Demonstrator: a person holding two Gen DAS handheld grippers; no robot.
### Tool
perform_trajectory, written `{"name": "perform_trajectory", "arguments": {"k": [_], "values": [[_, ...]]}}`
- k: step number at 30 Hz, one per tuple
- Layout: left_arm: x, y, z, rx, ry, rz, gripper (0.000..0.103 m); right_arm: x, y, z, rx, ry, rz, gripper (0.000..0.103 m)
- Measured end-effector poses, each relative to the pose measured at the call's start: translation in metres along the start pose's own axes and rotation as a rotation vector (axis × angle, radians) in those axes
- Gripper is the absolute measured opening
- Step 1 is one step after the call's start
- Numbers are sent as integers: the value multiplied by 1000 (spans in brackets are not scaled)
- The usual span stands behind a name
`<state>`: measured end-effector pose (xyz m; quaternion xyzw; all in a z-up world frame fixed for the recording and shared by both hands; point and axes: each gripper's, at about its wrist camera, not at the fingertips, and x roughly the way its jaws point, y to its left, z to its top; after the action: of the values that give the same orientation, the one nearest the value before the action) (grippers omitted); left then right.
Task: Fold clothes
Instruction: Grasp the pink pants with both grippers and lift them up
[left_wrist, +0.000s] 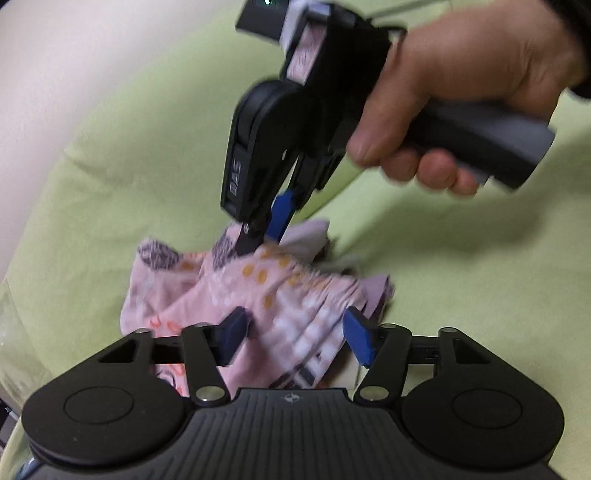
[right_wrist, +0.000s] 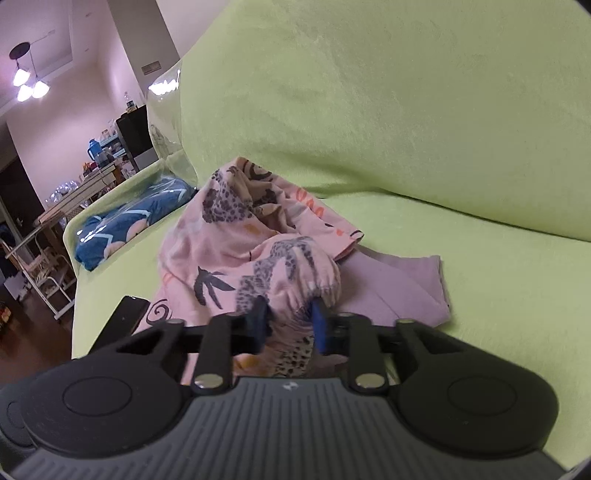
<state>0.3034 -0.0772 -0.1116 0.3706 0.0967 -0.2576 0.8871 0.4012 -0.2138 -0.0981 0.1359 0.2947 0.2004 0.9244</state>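
Sofa: a lime-green covered sofa (right_wrist: 461, 258) fills most of both views; its seat carries everything, and the back cushion (right_wrist: 369, 92) rises behind.
Room: in the right wrist view, to the left beyond the sofa's end, stand a cluttered table (right_wrist: 79, 188), a dark cabinet (right_wrist: 135, 129) and a lit ceiling lamp (right_wrist: 27, 81).
Blue bundle: a blue patterned fabric in shiny clear wrap (right_wrist: 129, 225) lies at the far left end of the seat, apart from the garment.
Garment: a pink garment (right_wrist: 236, 254) printed with leopards, palms and orange dots lies crumpled in a heap on the seat, near the foot of the back cushion; a gathered elastic edge (right_wrist: 317, 284) shows at the front, and a plain mauve inner side (right_wrist: 399, 291) spreads flat to the right.
Person's hand: a hand (left_wrist: 472, 92) grips the handle of the right gripper, seen from the left wrist camera.
Right gripper: the right gripper (left_wrist: 264, 232) points down into the top of the heap; its jaws are drawn close with a fold of the pink fabric between the blue pads (right_wrist: 319, 328), pinching it near the elastic edge.
Left gripper: the left gripper (left_wrist: 295, 339) sits low over the near side of the heap, jaws spread wide with the blue pads (left_wrist: 356, 339) on either side of the cloth, not closed on it; the frame is blurred here.
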Motion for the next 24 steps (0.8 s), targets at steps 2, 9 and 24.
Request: {"name": "perform_trajectory", "arguments": {"k": [2, 9, 24], "values": [[-1, -9, 2, 37, -13, 24, 98, -4, 2, 0, -2, -10, 7, 11], [20, -16, -2, 84, 50, 66, 50, -30, 4, 7, 39, -66, 37, 9], [-115, 32, 109, -175, -259, -46, 9, -223, 28, 25, 101, -254, 27, 8]]}}
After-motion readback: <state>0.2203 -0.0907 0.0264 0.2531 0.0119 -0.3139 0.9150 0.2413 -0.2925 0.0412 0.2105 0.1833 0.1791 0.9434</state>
